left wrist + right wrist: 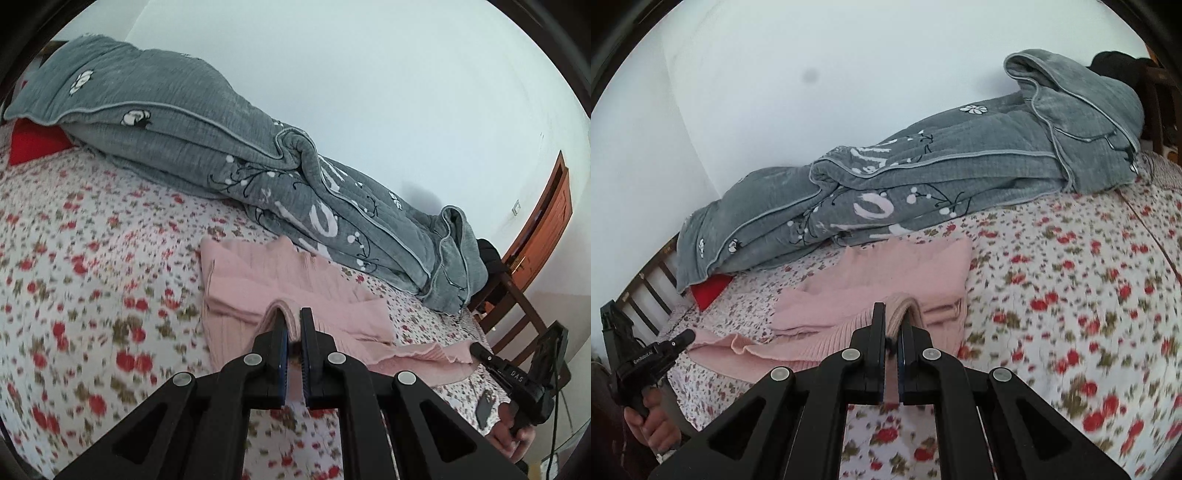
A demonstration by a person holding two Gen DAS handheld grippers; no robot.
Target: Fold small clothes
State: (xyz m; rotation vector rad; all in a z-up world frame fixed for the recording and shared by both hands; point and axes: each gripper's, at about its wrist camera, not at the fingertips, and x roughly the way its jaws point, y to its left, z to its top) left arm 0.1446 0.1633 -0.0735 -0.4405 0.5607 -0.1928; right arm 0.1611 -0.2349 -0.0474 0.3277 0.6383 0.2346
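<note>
Two grippers work a pink knit garment [295,280] on a floral-sheeted bed [92,258]: the left gripper [292,325] and right gripper [893,325] each have their fingers clamped shut on a bunched fold of its near edge, apparently to carry that edge over the part lying flat. A rolled grey quilt [207,147] lies behind it along the wall.

black left gripper [293,325], right gripper [893,321]: blue pads, silver screws, white lettering.
</note>
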